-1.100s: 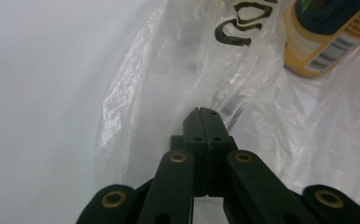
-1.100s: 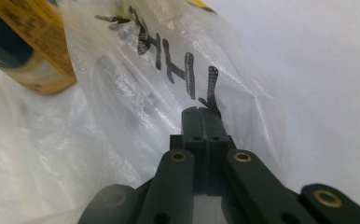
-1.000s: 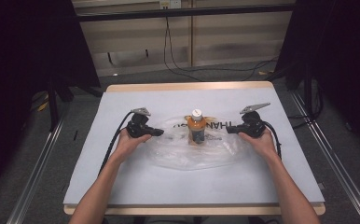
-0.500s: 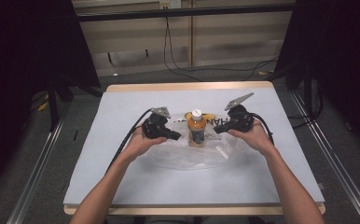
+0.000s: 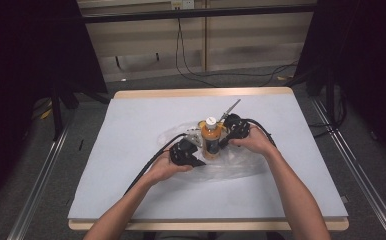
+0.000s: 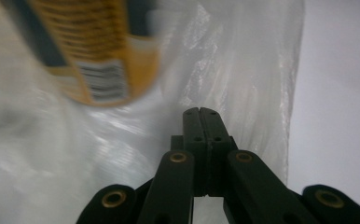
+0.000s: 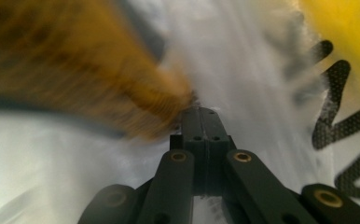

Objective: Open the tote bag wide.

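Note:
An orange-labelled bottle (image 5: pixel 210 140) with a white cap stands upright on a clear plastic bag (image 5: pixel 241 162) in the middle of the table. My left gripper (image 5: pixel 199 162) is shut just left of and in front of the bottle's base, over the bag. In the left gripper view the closed fingertips (image 6: pixel 200 112) hover above the crinkled bag (image 6: pixel 243 70), with the bottle (image 6: pixel 94 56) up to the left. My right gripper (image 5: pixel 223 143) is shut close against the bottle's right side. The right gripper view has the blurred bottle (image 7: pixel 75 70) right at the closed tips (image 7: pixel 200 112).
A pale blue-grey mat (image 5: pixel 131 130) covers the wooden table (image 5: pixel 201 93). Black lettering (image 7: pixel 341 116) and a yellow patch (image 7: pixel 346 28) are printed on the bag. Each gripper's cable (image 5: pixel 148 165) trails over the mat. Dark floor and rails flank the table.
Both hands have moved inward from the bag's outer ends to the bottle, the left from the left and the right from the right. The bottle still stands in place.

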### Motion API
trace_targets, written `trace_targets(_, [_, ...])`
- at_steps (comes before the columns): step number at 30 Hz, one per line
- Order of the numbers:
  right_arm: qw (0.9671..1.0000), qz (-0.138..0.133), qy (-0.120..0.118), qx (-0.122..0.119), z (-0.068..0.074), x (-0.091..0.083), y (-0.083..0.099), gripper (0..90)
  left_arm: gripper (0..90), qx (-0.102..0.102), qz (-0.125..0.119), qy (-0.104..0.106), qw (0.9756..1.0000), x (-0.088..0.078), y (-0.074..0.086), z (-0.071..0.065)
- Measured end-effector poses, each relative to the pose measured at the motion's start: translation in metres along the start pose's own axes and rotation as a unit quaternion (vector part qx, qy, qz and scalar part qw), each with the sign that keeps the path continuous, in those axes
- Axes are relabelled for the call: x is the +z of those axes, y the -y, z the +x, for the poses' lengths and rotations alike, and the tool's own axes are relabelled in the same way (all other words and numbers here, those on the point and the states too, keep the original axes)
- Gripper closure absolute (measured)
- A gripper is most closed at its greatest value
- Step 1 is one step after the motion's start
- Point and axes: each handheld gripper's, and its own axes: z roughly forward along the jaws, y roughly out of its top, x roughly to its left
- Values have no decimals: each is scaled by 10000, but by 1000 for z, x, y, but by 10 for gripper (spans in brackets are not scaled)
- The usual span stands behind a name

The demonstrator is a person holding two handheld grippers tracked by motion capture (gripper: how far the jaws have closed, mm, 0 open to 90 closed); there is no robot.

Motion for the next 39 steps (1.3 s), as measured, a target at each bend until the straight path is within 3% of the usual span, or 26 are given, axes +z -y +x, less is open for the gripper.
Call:
trace_targets(6, [9976,-162,444,503,-24,-2,-8,900,900,269,56,156,9995,-3,12,-30])
trace_targets(10, [9918,-269,899,869,-37,-6,-10,900,900,489,160,399,9979,-7,21,-48])
trace_targets(14, [9868,-361,1128,1103,-49,-8,-10,900,900,715,244,546,9956,-8,27,-66])
trace_targets(16, [9827,-388,1370,1185,-53,-9,-10,900,900,737,174,462,9961,-7,29,-72])
trace_targets(18, [9785,-451,1573,1253,-56,-10,-9,900,900,737,154,543,9957,-7,31,-74])
trace_targets(20, [9770,-522,1591,1322,-57,-10,-8,900,900,689,226,666,9951,-9,30,-69])
trace_targets(21, [9781,-492,1587,1252,-56,-11,-8,900,900,660,123,520,9964,-8,30,-68])
trace_targets(23, [9843,-502,1298,1081,-52,-11,-8,900,900,554,62,643,9964,-13,26,-61])
trace_targets(24, [9864,-530,1184,1011,-48,-13,-8,900,900,517,-86,606,9968,-16,24,-59])
trace_targets(29, [9910,-781,922,572,-25,-33,-16,900,900,375,-542,358,9972,-35,5,-45])
trace_targets(31, [9925,-839,774,430,-15,-41,-18,900,900,370,-583,162,9975,-39,-3,-38])
trace_targets(34, [9942,-695,790,217,-1,-44,-18,900,900,174,-669,-91,9976,-41,-9,-22])
trace_targets(36, [9940,-754,765,207,8,-44,-13,900,900,197,-483,-335,9981,-40,-12,-12])
trace_targets(38, [9951,-679,706,122,15,-40,-8,900,900,-72,-468,-375,9982,-38,-13,3])
trace_targets(39, [9957,-627,678,56,18,-36,-5,900,900,-135,-445,-539,9975,-35,-11,10])
